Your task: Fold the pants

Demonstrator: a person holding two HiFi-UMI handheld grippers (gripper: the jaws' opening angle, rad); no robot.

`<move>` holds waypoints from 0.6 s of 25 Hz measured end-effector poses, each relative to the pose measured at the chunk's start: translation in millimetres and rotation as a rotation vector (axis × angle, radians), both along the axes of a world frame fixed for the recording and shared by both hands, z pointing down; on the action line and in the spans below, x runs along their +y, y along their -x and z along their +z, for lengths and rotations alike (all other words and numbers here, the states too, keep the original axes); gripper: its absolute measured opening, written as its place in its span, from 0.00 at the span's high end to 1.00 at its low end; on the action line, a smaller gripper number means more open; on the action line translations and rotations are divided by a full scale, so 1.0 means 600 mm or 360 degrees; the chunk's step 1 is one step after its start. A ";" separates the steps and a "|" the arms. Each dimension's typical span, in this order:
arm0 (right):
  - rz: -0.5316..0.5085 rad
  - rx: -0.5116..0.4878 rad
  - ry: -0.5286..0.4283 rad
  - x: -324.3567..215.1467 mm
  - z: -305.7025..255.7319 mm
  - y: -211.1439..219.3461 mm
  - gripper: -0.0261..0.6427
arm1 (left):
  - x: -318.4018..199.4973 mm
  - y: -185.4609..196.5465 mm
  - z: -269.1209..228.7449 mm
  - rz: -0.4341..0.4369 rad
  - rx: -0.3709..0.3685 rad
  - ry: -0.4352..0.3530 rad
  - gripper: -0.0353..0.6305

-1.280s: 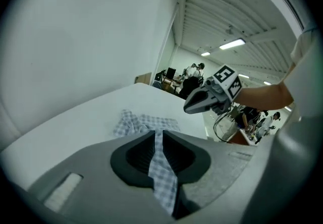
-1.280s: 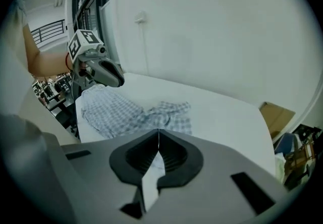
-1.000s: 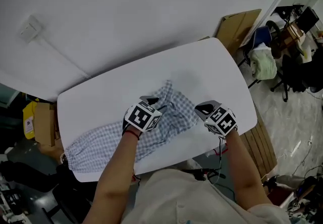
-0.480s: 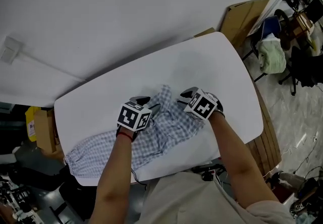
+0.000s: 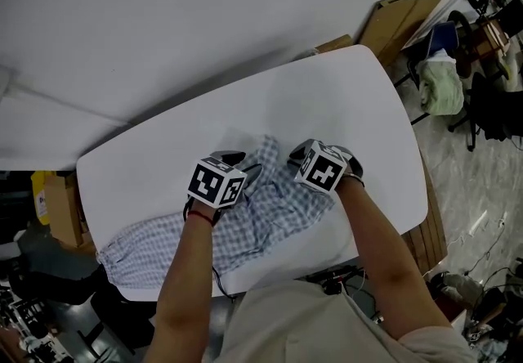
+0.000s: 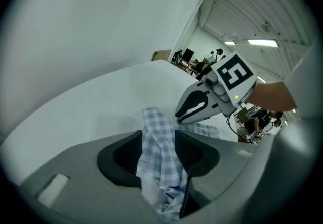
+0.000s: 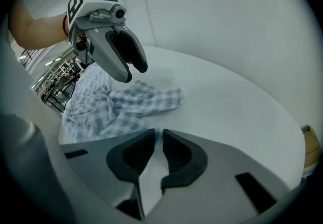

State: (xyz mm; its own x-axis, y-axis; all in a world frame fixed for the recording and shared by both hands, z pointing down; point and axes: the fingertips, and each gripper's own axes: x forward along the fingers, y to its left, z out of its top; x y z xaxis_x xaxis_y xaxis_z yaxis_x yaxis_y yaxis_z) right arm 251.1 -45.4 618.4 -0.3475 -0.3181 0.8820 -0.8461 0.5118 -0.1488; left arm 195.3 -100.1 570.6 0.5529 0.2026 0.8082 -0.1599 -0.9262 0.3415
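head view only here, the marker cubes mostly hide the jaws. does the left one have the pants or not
observer: Yes. In the left gripper view the left gripper has a bunch of the checked pants filling the gap between its jaws, which have just been closing.
operator: and the right
observer: No cloth there. The right gripper shows only a narrow gap with bare white table behind it. Its jaws have just been closing, and the pants lie ahead, at the left of that view.
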 end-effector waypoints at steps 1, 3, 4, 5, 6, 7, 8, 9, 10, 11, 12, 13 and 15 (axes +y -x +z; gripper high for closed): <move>-0.0024 0.0007 0.0003 0.001 0.000 0.002 0.87 | -0.001 0.004 -0.002 -0.0008 0.0000 -0.0005 0.64; -0.0081 0.0020 0.0000 0.006 -0.004 0.007 0.92 | -0.003 0.010 -0.006 -0.0001 -0.0014 -0.0030 0.64; -0.0101 0.0017 -0.0012 0.009 -0.011 0.009 0.92 | -0.003 0.013 -0.009 0.0016 -0.0024 -0.0050 0.64; -0.0111 0.0001 -0.0031 0.010 -0.024 0.010 0.92 | -0.002 0.015 -0.013 0.0037 -0.0030 -0.0068 0.64; -0.0117 -0.0026 -0.0057 0.011 -0.043 0.012 0.93 | -0.001 0.018 -0.018 0.0058 -0.0031 -0.0083 0.64; -0.0127 -0.0054 -0.0090 0.012 -0.067 0.014 0.93 | 0.001 0.021 -0.025 0.0074 -0.0026 -0.0094 0.64; -0.0147 -0.0078 -0.0129 0.012 -0.094 0.017 0.93 | 0.003 0.025 -0.033 0.0086 -0.0017 -0.0104 0.64; -0.0173 -0.0098 -0.0171 0.012 -0.123 0.019 0.93 | 0.006 0.029 -0.041 0.0093 -0.0008 -0.0111 0.64; -0.0195 -0.0118 -0.0212 0.012 -0.152 0.022 0.93 | 0.009 0.035 -0.048 0.0095 0.0001 -0.0115 0.64; -0.0210 -0.0138 -0.0250 0.010 -0.178 0.024 0.93 | 0.013 0.041 -0.055 0.0093 0.0008 -0.0118 0.64; -0.0220 -0.0154 -0.0283 0.005 -0.198 0.025 0.93 | 0.015 0.048 -0.060 0.0087 0.0014 -0.0120 0.64; -0.0226 -0.0162 -0.0312 -0.003 -0.212 0.023 0.93 | 0.017 0.054 -0.063 0.0080 0.0019 -0.0121 0.64; -0.0229 -0.0147 -0.0345 -0.028 -0.214 0.015 0.93 | 0.019 0.061 -0.065 0.0063 0.0027 -0.0121 0.64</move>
